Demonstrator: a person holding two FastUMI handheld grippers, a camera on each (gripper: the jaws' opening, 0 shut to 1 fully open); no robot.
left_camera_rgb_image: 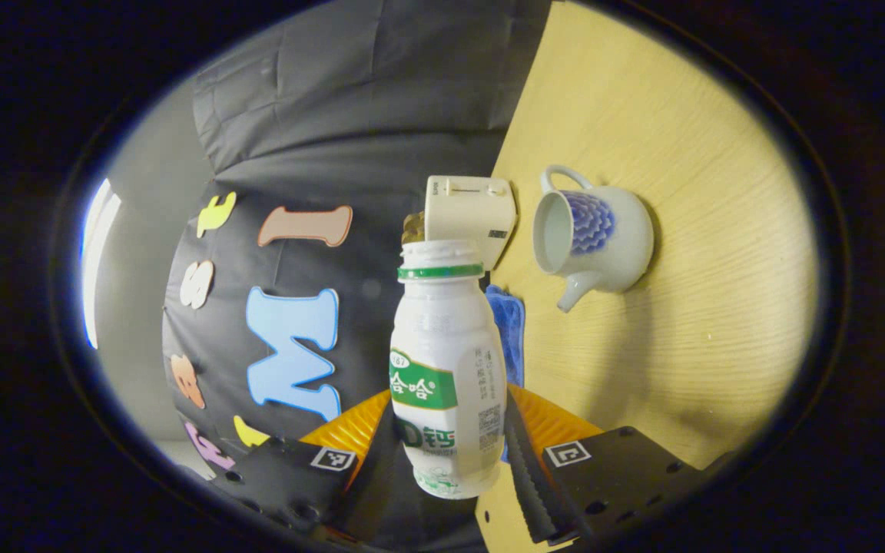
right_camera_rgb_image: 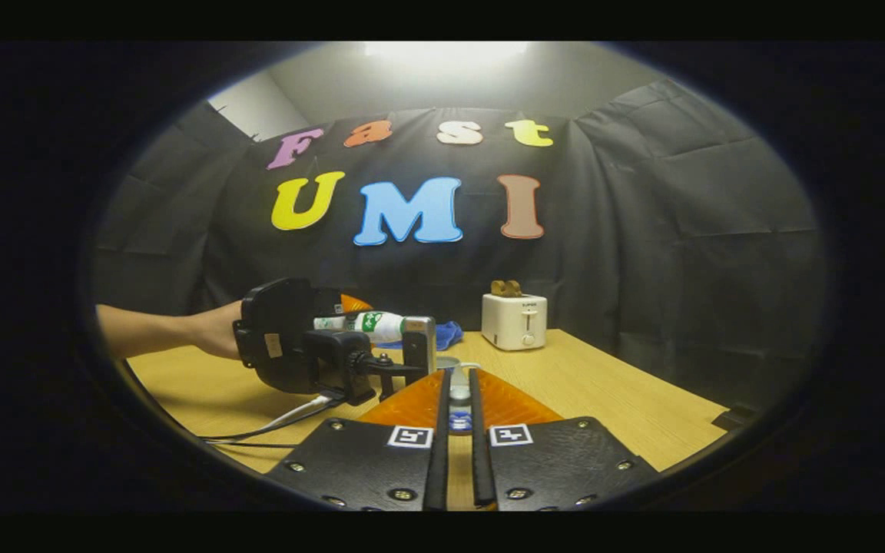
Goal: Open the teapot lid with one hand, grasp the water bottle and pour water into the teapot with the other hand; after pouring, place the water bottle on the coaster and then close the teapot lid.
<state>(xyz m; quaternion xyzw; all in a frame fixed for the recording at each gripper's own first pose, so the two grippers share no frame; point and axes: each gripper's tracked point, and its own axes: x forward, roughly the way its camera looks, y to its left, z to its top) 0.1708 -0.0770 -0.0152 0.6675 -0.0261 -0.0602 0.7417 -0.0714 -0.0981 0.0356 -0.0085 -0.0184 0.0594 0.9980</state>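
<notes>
White plastic water bottle (left_camera_rgb_image: 449, 361), uncapped, is pinched by the left hand-held gripper (left_camera_rgb_image: 450, 453); lidless teapot (left_camera_rgb_image: 594, 240) nearby on the bench (left_camera_rgb_image: 719, 307); right hand-held gripper (right_camera_rgb_image: 459, 399) pinches the teapot lid (right_camera_rgb_image: 459, 393).

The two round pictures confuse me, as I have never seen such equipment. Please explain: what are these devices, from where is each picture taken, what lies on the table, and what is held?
There is no robot here. A person holds a two-finger grasping tool in each hand, and a camera rides on each tool.

The left gripper view looks along the left tool. It is turned on its side, so the light wooden table appears upright. Its fingers clamp a white plastic bottle with a green label, uncapped. On the table are a white teapot with a blue pattern with its lid off, a cream toaster and a blue cloth.

The right gripper view looks along the right tool, closed on a small white and blue piece, seemingly the teapot's lid. Farther off it shows the person's hand with the other tool.
</notes>
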